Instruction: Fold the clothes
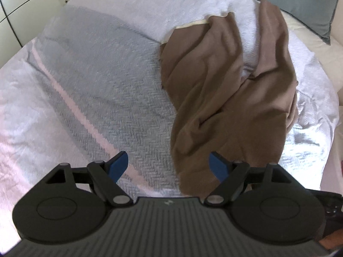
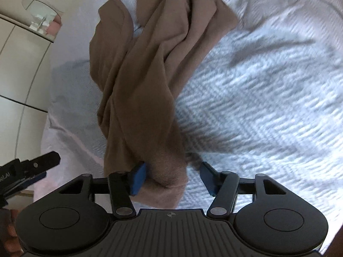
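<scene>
A brown garment [image 1: 225, 98] lies crumpled and twisted on a white woven bedspread [image 1: 90, 90]. In the left wrist view my left gripper [image 1: 169, 167] is open just above the bed, and the garment's near end lies between its blue pads, closer to the right one. In the right wrist view the garment [image 2: 145, 75] runs away from me in a long bunch. My right gripper [image 2: 173, 177] is open around the garment's near end; the cloth touches the left pad and stops short of the right pad.
A grey pillow [image 1: 300, 4] and a cream one lie at the head of the bed. White cupboard doors [image 2: 17, 64] and a small glass shelf [image 2: 40, 17] stand past the bed's left edge. A hand [image 2: 10, 231] shows at the lower left.
</scene>
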`<state>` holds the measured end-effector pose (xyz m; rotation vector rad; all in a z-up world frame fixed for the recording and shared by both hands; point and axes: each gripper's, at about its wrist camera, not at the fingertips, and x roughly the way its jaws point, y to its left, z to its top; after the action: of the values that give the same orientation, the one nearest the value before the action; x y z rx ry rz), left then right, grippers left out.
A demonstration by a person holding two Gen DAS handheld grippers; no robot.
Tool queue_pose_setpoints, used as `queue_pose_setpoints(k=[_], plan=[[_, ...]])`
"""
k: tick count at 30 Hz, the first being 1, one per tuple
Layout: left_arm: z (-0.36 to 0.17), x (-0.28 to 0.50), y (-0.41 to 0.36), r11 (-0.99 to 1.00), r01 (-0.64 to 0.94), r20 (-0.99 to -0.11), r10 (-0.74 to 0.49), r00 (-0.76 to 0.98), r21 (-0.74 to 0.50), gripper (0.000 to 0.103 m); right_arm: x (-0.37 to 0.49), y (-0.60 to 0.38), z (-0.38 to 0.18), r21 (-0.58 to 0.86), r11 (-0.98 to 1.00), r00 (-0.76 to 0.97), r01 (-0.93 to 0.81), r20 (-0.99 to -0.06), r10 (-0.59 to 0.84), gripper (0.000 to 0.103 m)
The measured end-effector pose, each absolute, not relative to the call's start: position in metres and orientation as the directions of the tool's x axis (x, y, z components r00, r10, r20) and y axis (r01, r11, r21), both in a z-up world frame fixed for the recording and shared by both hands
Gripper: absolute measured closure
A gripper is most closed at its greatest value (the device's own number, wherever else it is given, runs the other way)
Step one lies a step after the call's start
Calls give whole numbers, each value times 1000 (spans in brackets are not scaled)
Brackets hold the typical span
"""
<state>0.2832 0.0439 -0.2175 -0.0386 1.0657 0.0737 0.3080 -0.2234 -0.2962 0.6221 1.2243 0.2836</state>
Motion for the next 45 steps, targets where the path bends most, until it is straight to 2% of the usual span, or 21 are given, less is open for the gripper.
queue_pose_setpoints(k=[2,4,9,15,22,31,34,35,37,38,39,41,42,45], plan=[[-214,278,50,996,-93,-873,50,485,5,23,304,-224,-290,599,793,345,108,-771,535,92],[-206,269,57,994,-113,-866,60,497,4,23,297,-220,-271,585,810,380,34,-757,531,96],[-180,238,79,985,-174,-836,90,541,-6,23,273,-201,-206,529,821,479,-214,-675,560,99],[-139,176,113,962,-271,-780,142,610,-36,23,246,-154,-115,520,716,508,-465,-506,697,99],[-87,58,172,899,-431,-690,260,676,-83,23,178,-73,-5,483,540,452,-689,-297,841,100],[-31,-137,233,758,-642,-577,476,663,-112,23,72,1,117,530,228,279,-817,17,960,100],[-17,-206,247,694,-713,-555,556,619,-101,23,28,26,145,517,155,225,-842,76,971,100],[-13,-227,250,671,-735,-550,580,601,-95,23,14,34,151,518,137,209,-844,83,974,99],[-10,-269,257,620,-781,-549,627,553,-78,23,-3,60,144,544,106,152,-832,40,988,99],[-9,-288,259,598,-799,-551,644,530,-70,23,-9,76,137,553,110,121,-826,-17,992,99],[-9,-309,260,566,-822,-556,665,500,-61,23,-14,94,127,555,128,91,-822,-93,991,93],[-14,-340,258,514,-857,-573,687,446,-51,23,-32,127,97,555,185,39,-811,-264,964,42],[-17,-354,257,486,-873,-584,696,418,-46,23,-44,138,82,551,207,21,-809,-324,946,33],[-29,-398,247,422,-906,-627,700,341,-21,23,-88,156,37,501,240,-13,-832,-449,894,30]])
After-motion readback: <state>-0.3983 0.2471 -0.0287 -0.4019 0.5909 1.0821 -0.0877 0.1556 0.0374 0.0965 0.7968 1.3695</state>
